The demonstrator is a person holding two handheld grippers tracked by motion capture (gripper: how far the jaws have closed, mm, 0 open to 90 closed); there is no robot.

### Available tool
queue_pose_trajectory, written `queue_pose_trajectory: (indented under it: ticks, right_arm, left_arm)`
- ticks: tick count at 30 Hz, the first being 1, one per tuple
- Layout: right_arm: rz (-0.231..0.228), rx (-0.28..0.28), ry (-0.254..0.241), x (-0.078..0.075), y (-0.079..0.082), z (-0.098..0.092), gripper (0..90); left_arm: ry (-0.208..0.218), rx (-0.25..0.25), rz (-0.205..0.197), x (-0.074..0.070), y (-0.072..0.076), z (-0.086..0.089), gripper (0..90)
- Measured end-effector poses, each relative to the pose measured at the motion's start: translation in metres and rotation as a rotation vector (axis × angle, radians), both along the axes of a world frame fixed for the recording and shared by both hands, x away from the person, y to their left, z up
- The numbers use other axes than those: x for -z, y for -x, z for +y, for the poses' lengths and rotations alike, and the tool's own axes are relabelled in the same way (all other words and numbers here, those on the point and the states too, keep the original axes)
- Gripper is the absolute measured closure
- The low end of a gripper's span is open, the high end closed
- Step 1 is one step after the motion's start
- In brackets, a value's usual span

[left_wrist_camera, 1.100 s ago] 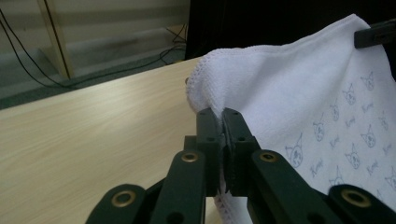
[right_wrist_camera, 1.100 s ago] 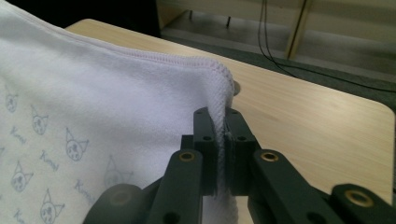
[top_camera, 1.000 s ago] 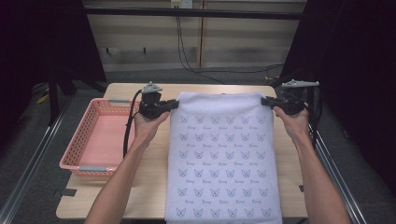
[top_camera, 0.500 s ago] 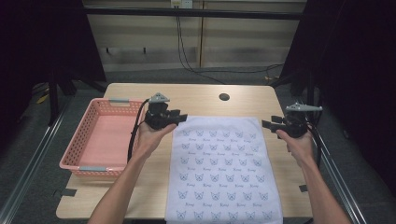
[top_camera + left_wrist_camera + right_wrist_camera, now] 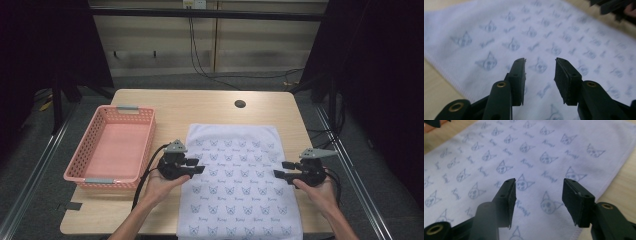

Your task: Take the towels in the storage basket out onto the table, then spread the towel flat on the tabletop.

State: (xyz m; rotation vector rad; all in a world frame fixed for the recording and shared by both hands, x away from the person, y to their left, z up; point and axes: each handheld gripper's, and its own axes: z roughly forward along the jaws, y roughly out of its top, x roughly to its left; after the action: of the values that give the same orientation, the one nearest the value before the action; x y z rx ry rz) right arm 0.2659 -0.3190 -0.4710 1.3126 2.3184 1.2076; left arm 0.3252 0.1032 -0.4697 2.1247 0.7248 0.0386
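Note:
A white towel [image 5: 235, 185] printed with blue cat faces lies flat on the wooden table [image 5: 200, 107], its near end hanging over the front edge. My left gripper [image 5: 200, 166] hovers at the towel's left edge, pointing right. It is open, and its jaws have just been closing slightly with nothing between them. My right gripper [image 5: 278, 170] is at the right edge, pointing left, also open and just narrowing on nothing. In the left gripper view the jaws [image 5: 540, 75] stand apart above the towel [image 5: 499, 37]. In the right gripper view the jaws [image 5: 537, 200] gape over the towel [image 5: 536, 147].
An empty pink plastic basket [image 5: 110, 145] stands on the table's left side, close to my left hand. A round cable hole [image 5: 240, 104] sits near the back edge. Bare wood lies behind the towel and along its right side.
A second ago both grippers held the towel's far corners near the table's back. The towel was drawn toward the front and laid down; both grippers let go and came nearer and lower.

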Motion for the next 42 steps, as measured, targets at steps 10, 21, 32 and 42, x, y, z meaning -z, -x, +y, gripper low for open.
queue_pose_trajectory:
  ticks: [10,21,32,42]
  right_arm:
    - [0.050,-0.032,0.070,0.029,-0.005,0.009,47.5]
    - [-0.010,-0.037,0.189,0.029,0.002,0.019,51.8]
    - [0.009,-0.030,0.136,0.029,0.011,0.013,86.4]
    - [0.081,-0.077,0.104,0.025,0.049,0.012,86.9]
  left_arm:
    - [-0.084,0.001,0.009,0.025,-0.011,0.000,58.5]
    - [-0.154,-0.013,-0.058,0.029,0.007,0.009,86.4]
    - [-0.119,-0.013,-0.047,0.031,0.015,0.011,88.3]
    - [-0.101,0.035,0.023,0.029,0.041,0.019,88.4]
